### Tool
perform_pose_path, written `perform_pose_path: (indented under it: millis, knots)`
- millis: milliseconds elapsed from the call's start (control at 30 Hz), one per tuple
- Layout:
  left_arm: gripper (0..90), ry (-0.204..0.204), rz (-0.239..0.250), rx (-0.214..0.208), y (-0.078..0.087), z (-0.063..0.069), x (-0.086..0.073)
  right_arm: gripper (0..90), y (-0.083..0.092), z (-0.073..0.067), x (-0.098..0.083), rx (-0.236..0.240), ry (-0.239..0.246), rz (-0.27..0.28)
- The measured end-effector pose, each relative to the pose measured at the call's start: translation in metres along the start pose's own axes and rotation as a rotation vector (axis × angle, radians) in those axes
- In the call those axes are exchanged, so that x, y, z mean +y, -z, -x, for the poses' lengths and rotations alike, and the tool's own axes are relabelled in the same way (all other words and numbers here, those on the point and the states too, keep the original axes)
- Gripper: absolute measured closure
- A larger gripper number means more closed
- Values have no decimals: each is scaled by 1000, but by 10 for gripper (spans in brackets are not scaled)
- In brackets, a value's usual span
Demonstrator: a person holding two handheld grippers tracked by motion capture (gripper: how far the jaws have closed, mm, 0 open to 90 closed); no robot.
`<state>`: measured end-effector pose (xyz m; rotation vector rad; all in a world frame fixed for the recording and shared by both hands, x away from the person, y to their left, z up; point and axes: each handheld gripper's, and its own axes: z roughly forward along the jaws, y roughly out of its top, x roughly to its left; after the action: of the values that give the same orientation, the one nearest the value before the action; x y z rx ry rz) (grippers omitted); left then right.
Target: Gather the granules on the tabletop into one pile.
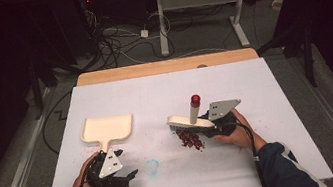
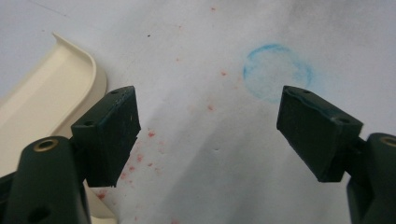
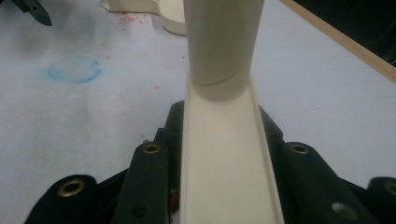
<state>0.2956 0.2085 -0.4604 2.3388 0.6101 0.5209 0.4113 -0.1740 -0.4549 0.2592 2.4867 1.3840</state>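
The brush (image 1: 190, 121) sits between the jaws of the right gripper (image 1: 215, 122), and the crumbs (image 1: 190, 139) lie on the table (image 1: 265, 88) just under it. The dustpan (image 1: 107, 128) lies just ahead of the left gripper (image 1: 126, 177), and the ring mark (image 1: 152, 167) is beside that gripper's jaws.

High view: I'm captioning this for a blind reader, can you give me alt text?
The right gripper holds a cream brush over a pile of red crumbs on a white table. The left gripper hangs open near a cream dustpan and a blue ring mark.
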Motion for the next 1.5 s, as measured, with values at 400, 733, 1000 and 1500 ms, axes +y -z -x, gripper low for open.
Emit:
perform_pose_path:
  millis: [400,733,1000,1500]
  knots:
    - [204,-3,5,2,2,0,-1,676,19,2,4,-118,-79,45]
    - [204,-4,10,6,3,1,0,676,58,-11,17,-222,-120,50]
    - [204,-5,11,7,4,1,0,676,93,-25,18,-241,-156,-6]
    - [204,-3,11,14,4,0,0,675,137,-41,-5,-219,-268,-84]
